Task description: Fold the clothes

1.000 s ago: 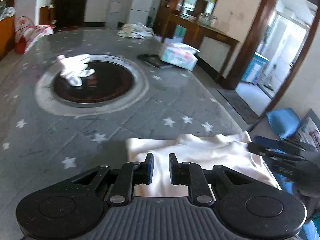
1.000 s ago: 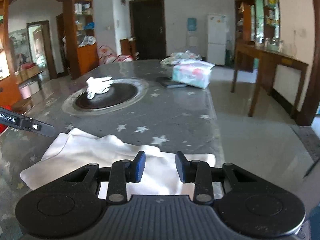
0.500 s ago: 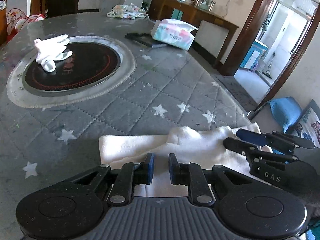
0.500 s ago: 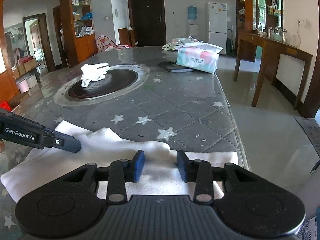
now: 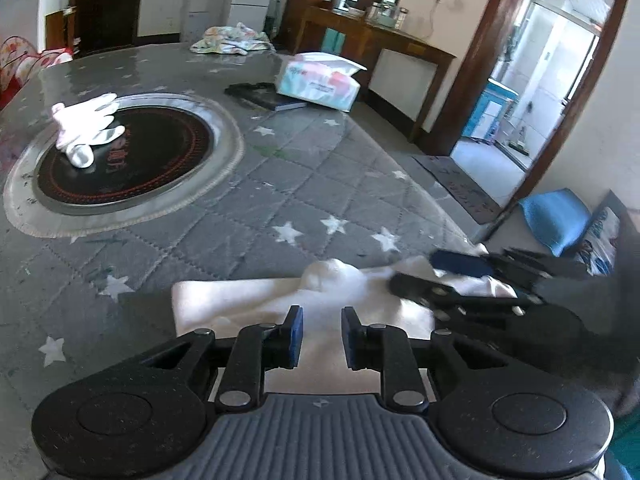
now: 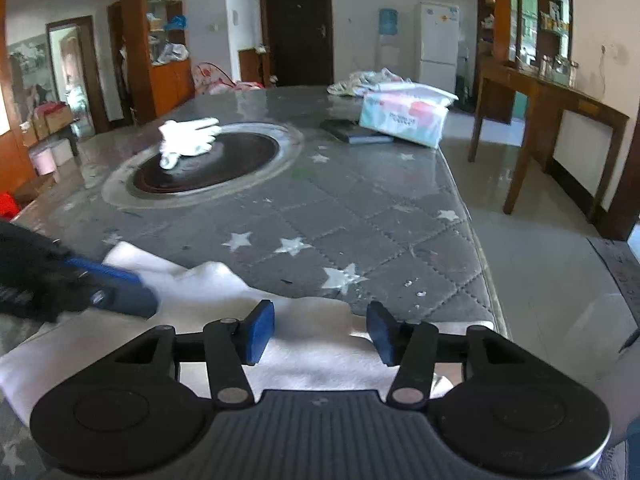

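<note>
A white cloth (image 5: 256, 300) lies in a folded strip with a raised hump along the near edge of the grey star-patterned table (image 5: 280, 184). My left gripper (image 5: 322, 334) hovers low over the cloth's near side, open by a narrow gap with nothing pinched. In the right wrist view the same cloth (image 6: 224, 292) runs under my right gripper (image 6: 320, 332), which is wide open and empty. The left gripper (image 6: 100, 292) shows blurred at that view's left, over the cloth's end. The right gripper (image 5: 460, 276) shows blurred at the cloth's right end.
White gloves (image 5: 86, 128) rest on a round black hotplate (image 5: 120, 160) set in the table. Further back are a tissue pack (image 5: 320, 84), a black book (image 5: 260, 96) and a crumpled cloth (image 5: 228, 40). The table's right edge (image 6: 480, 260) drops to the floor.
The right gripper's jaws have spread much wider, and the left's a little. Both grippers are moving, blurred in each other's view. The cloth stays on the table.
</note>
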Demonstrator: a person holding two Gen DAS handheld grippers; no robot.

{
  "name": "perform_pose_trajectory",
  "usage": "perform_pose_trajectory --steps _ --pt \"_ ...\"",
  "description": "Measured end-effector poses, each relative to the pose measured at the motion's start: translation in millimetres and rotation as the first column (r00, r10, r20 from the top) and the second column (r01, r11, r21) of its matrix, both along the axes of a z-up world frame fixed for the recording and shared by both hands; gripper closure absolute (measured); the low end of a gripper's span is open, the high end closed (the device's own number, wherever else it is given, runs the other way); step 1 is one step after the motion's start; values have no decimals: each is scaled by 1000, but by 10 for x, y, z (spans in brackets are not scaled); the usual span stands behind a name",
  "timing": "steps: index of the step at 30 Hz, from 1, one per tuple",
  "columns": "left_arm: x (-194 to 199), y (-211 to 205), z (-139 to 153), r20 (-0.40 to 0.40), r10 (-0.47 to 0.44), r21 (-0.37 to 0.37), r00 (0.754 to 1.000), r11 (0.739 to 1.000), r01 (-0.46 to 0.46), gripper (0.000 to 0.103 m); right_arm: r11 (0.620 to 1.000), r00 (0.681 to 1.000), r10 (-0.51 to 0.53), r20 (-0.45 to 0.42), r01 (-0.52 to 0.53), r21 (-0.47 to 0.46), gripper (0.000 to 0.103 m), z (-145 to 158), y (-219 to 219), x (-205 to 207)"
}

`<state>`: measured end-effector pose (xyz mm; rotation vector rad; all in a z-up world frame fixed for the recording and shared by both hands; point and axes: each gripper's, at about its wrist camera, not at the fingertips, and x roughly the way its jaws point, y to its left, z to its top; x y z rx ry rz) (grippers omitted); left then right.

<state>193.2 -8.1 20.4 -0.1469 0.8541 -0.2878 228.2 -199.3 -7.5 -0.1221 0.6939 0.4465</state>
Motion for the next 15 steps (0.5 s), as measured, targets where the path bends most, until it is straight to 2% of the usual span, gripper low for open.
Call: perform_pose_trajectory --steps 5,10,15 --pt "-160 -83 23 17 -45 26 999 999 44 80 1000 1000 3 23 -3 18 50 129 -75 -89" --pt "-347 -159 41 39 -86 56 995 995 84 80 998 997 52 51 -53 27 49 296 -196 -386" --pt "-554 -191 14 46 -108 56 993 993 105 80 993 992 110 57 -112 23 49 317 -224 -762"
